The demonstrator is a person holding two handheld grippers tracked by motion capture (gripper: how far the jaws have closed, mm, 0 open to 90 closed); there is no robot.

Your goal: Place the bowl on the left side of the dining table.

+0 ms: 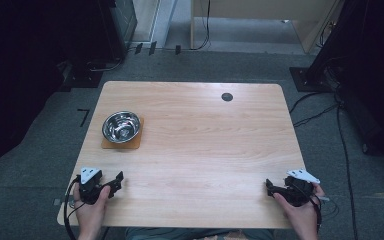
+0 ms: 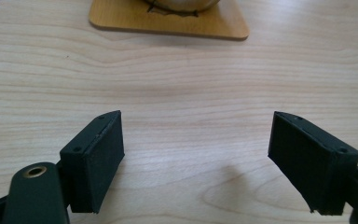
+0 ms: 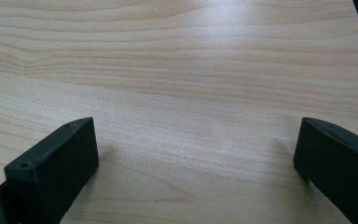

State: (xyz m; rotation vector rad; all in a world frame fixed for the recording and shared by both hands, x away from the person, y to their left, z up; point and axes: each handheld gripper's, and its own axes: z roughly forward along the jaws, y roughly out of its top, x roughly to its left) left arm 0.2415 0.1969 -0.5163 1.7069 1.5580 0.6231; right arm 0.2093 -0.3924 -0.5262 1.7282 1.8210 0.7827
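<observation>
Pale wood table (image 1: 200, 150) bore a steel bowl (image 1: 121, 125) on a coaster (image 1: 132, 143), apparently cork, at far left, while left gripper (image 1: 116, 180) and right gripper (image 1: 270, 186) rested wide-jawed, empty, near its front corners.

Only obstacle: shiny round steel bowl (image 1: 121, 125) on square brown wooden coaster (image 1: 111, 144), frame centre-left. Light wooden tabletop (image 1: 205, 150) otherwise passable.

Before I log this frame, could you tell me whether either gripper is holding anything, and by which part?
Nothing is held. The left gripper and the right gripper both have their jaws wide apart over bare table.
</observation>
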